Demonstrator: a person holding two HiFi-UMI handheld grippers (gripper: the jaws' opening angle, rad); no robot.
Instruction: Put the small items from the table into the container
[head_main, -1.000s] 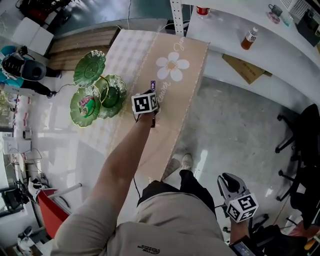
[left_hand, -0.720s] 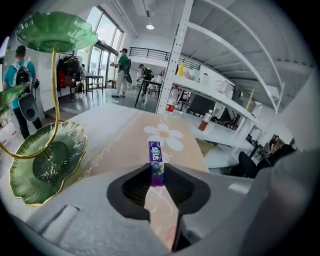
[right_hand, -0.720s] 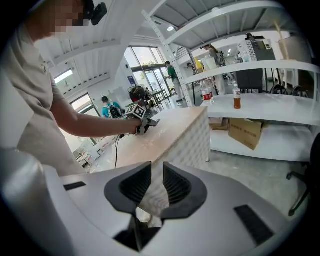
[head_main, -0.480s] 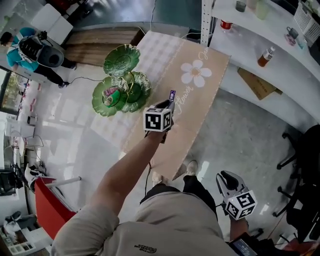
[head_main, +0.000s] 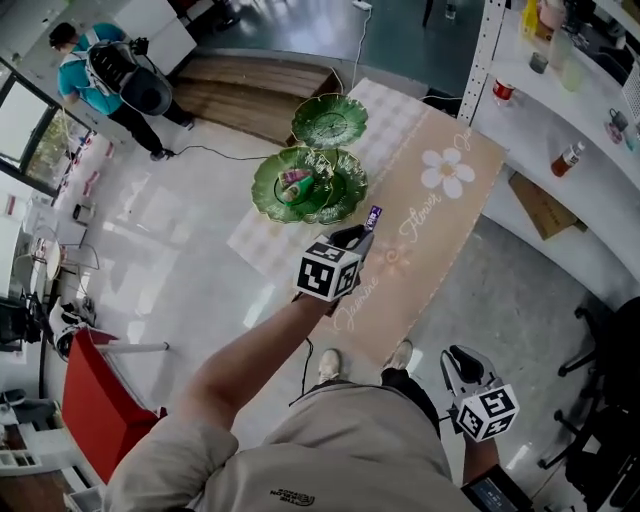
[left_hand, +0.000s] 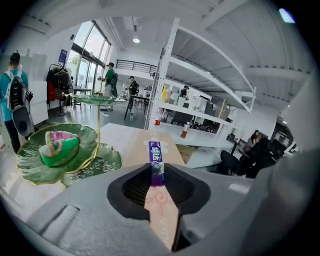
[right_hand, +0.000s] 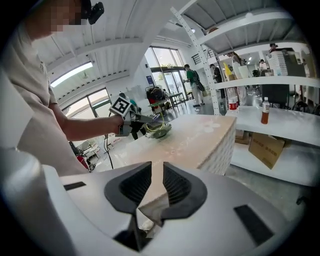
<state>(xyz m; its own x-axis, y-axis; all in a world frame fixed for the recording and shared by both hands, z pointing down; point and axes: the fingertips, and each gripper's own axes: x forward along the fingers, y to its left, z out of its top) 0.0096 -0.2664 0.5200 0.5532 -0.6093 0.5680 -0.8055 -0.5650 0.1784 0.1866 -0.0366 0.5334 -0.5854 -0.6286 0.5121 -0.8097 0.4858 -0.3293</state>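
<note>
left tongs (head_main: 361, 236) pinch the purple packet (head_main: 373, 216) mid-frame; right tongs (head_main: 462, 363), lower right, empty with jaws apart. i'd get over the green dish (head_main: 336, 196) up top, then release low.

Left gripper (head_main: 361, 236) holds purple packet (head_main: 373, 217) over table (head_main: 445, 235); green dish (head_main: 335, 200) nearby

green dishes (head_main: 340, 195): glossy, glass-like | tablecloth (head_main: 430, 215): matt cloth | purple wrapper (left_hand: 155, 162): shiny plastic | floor (head_main: 170, 230): polished, reflective
</note>
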